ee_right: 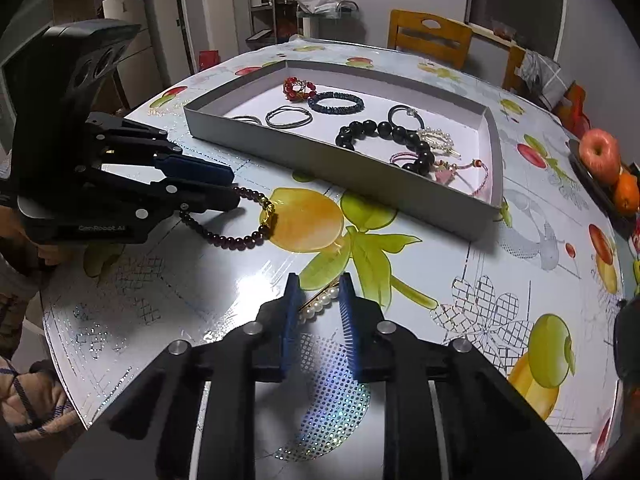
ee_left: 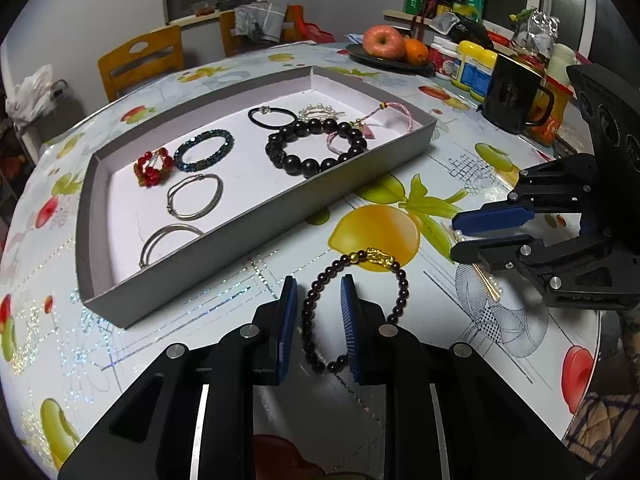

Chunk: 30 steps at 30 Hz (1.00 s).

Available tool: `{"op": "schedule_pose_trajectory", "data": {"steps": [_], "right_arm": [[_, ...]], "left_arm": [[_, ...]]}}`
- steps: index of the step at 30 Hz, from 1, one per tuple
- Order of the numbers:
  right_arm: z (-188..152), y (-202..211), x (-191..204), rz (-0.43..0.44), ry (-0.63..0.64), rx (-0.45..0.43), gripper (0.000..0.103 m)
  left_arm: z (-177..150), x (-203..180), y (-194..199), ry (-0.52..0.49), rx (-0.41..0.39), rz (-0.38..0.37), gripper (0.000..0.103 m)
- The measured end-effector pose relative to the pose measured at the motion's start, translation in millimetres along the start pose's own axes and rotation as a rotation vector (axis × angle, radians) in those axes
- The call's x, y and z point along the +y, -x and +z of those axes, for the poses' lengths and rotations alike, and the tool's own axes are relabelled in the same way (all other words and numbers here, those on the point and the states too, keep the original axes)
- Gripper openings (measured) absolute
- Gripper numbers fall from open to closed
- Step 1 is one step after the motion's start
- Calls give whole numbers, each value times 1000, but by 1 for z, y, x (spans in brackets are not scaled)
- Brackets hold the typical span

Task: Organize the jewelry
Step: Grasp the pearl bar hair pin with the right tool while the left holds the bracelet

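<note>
Two pieces lie on the counter (ee_left: 400, 152) outside the grey tray (ee_left: 256, 208). Left claw (ee_left: 319, 320), narrow, straddles one side of the dark red bead bracelet (ee_left: 352, 312); right claw (ee_right: 319, 308), narrow, straddles the pearl hair clip (ee_right: 320, 304). Squeeze gently, lift straight, drop both in bare tray spots.

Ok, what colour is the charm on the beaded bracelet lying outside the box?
Gold, on a dark red beaded bracelet; the charm shows best in the left wrist view.

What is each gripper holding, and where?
Nothing gripped yet: left gripper straddles one side of the beaded bracelet, right gripper the pearl hairpin; gaps show beside both.
</note>
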State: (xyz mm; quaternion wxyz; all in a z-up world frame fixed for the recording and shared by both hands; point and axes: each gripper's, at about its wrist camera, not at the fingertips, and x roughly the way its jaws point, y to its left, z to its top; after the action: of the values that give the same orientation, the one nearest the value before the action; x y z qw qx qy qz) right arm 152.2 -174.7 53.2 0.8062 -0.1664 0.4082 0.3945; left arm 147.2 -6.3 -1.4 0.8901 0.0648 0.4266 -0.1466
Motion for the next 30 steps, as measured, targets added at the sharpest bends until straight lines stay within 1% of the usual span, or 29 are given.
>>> {"op": "schedule_pose_trajectory", "data": {"steps": [3,6,8,9,10,13,14,15,16,19,22,25,30], "right_arm": [[0,0,-1,-3,-7,3,19],[-2,2,0,-7,-18,14,27],[-4,4,3,-5,-23,17,28],[-5,4,3,-2,-33,20,34],[-6,5,4,-3,-39,20,37],[-9,6,9,1,-29,12,36],[-10,7,11,2,-16,11,35],[-10,7,13,6,-7,9,30],[-10,7,14,15,2,8,20],[-10,7,16,15,33,1,9],[-9,7,15,7,48,-4,8],[-10,7,15,-12,56,-9,8],[-10,12,12,-25,40,-31,8]], "left_arm": [[0,-1,0,-5,1,-5,23],[0,-2,0,-7,3,-6,23],[0,-3,0,-14,4,-4,23],[0,-4,-1,-17,4,-3,23],[1,-5,-1,-21,4,-4,23],[1,-6,-2,-25,6,-11,23],[2,-6,-1,-23,8,-16,23],[2,-6,-1,-22,9,-20,23],[1,-6,-1,-23,10,-24,23],[0,-8,1,-30,15,-29,17],[-3,-11,4,-34,17,-40,14],[-6,-13,6,-34,16,-37,7],[-7,-14,8,-27,6,-28,6]]}}
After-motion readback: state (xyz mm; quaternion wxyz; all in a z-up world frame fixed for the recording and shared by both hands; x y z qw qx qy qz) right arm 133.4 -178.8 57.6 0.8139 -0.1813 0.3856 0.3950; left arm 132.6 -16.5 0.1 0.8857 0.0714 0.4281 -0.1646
